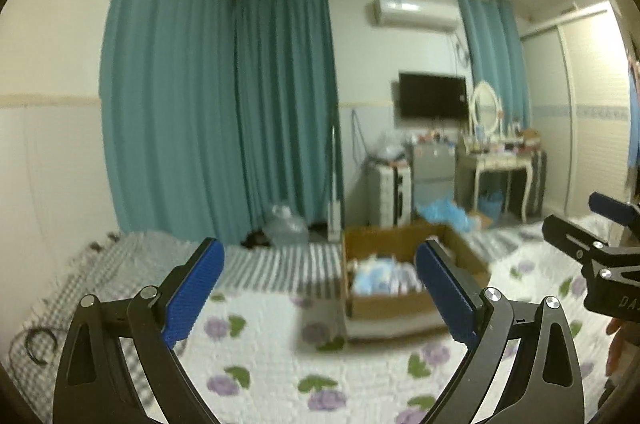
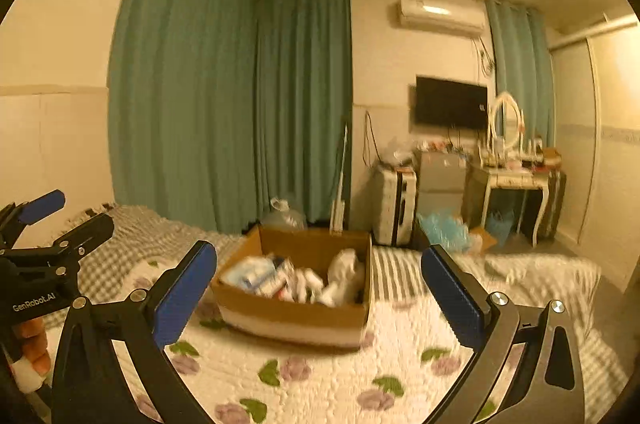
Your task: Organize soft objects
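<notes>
An open cardboard box point(image 2: 296, 316) sits on the floral quilt point(image 2: 320, 376) of the bed. It holds several soft white and light-blue packs point(image 2: 260, 274) and a white soft item point(image 2: 344, 268). The box also shows in the left wrist view point(image 1: 400, 304), blurred. My left gripper point(image 1: 320, 288) is open and empty, held above the quilt in front of the box. My right gripper point(image 2: 320, 292) is open and empty, also in front of the box. Each gripper shows at the edge of the other's view.
A grey checked blanket point(image 1: 80, 272) and a striped sheet point(image 1: 280, 264) lie on the bed's far side. Teal curtains point(image 1: 200, 104) hang behind. A dressing table point(image 1: 500, 164), a small fridge point(image 1: 432, 172) and blue bags point(image 1: 444, 214) stand on the floor beyond.
</notes>
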The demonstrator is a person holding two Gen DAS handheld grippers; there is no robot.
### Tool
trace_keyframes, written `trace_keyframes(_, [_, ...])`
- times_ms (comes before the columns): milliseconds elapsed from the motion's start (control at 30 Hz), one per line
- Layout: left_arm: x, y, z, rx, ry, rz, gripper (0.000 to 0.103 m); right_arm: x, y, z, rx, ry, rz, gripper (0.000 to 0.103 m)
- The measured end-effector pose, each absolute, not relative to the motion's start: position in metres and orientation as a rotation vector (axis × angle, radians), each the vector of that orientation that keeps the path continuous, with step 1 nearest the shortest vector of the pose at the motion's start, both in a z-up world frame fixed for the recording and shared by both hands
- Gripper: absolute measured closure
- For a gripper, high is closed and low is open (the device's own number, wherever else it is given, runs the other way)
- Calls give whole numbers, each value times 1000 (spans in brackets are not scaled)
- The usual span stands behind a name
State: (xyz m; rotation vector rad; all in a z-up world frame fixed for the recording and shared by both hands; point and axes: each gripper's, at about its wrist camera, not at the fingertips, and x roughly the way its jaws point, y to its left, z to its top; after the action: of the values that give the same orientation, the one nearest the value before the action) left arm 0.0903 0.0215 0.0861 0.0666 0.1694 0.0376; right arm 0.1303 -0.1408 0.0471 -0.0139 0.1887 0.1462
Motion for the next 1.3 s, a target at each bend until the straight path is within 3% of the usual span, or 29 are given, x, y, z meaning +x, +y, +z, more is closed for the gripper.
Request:
trace_keyframes(300, [100, 15, 30, 92, 273, 38, 5, 157, -143, -15, -15, 316, 132, 0])
trace_keyframes(1300, [97, 21, 19, 63, 297, 22, 5, 148, -146, -8, 16, 323, 128, 0])
